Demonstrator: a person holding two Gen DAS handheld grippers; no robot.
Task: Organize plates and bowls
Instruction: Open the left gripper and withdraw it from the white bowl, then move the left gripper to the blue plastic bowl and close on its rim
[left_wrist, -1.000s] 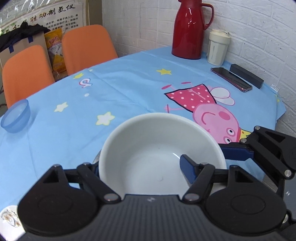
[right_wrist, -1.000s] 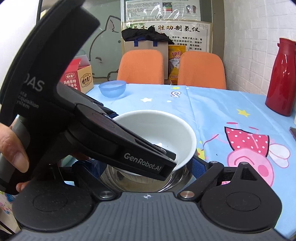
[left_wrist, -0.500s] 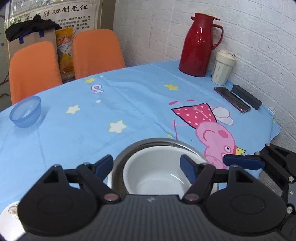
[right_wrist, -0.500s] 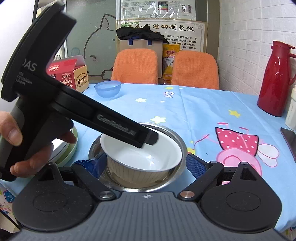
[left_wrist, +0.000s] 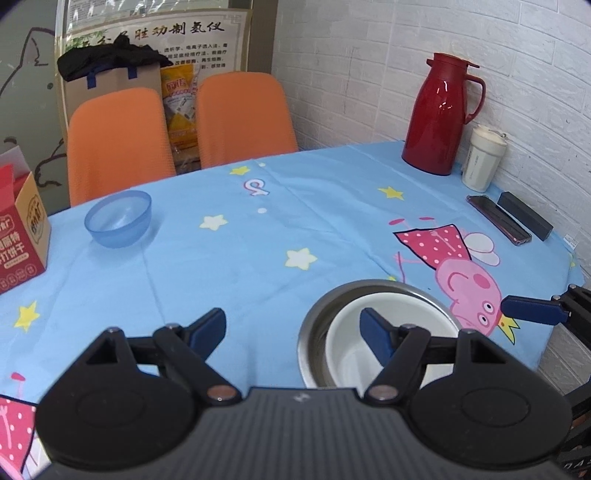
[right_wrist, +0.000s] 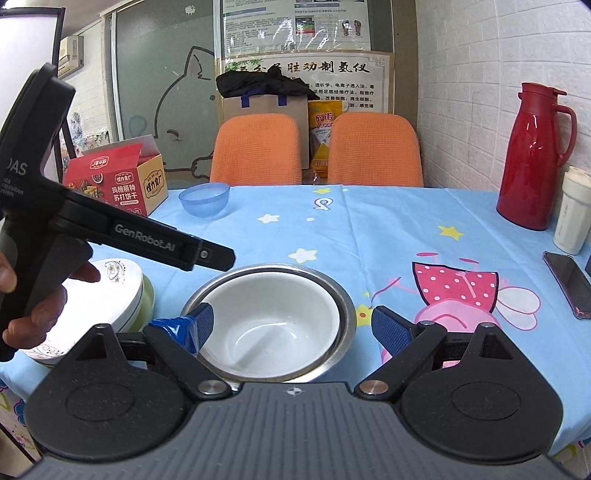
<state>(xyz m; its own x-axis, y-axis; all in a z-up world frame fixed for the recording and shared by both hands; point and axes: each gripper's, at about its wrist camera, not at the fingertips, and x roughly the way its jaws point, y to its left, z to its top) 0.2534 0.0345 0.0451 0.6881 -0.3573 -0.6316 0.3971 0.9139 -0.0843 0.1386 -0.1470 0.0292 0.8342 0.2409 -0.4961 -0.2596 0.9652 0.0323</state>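
Note:
A white bowl (right_wrist: 273, 321) sits nested inside a steel bowl (right_wrist: 343, 295) on the blue tablecloth; both also show in the left wrist view, the white bowl (left_wrist: 351, 350) within the steel bowl (left_wrist: 314, 317). My left gripper (left_wrist: 293, 332) is open and empty, raised to the left of the bowls. My right gripper (right_wrist: 293, 325) is open and empty, with its fingers either side of the bowls. A blue plastic bowl (left_wrist: 118, 218) stands alone at the far left, also in the right wrist view (right_wrist: 204, 199). A stack of plates (right_wrist: 110, 295) lies left of the bowls.
A red thermos (right_wrist: 532, 158), a white cup (right_wrist: 574, 210), a phone (left_wrist: 498, 223) and a black case (left_wrist: 524, 219) stand at the right by the brick wall. A red biscuit box (right_wrist: 122, 181) is at the far left. Two orange chairs (left_wrist: 243, 118) stand behind the table.
My left gripper set the white bowl into the steel bowl, opened, and drew back up and to the left. The right gripper pulled back a little.

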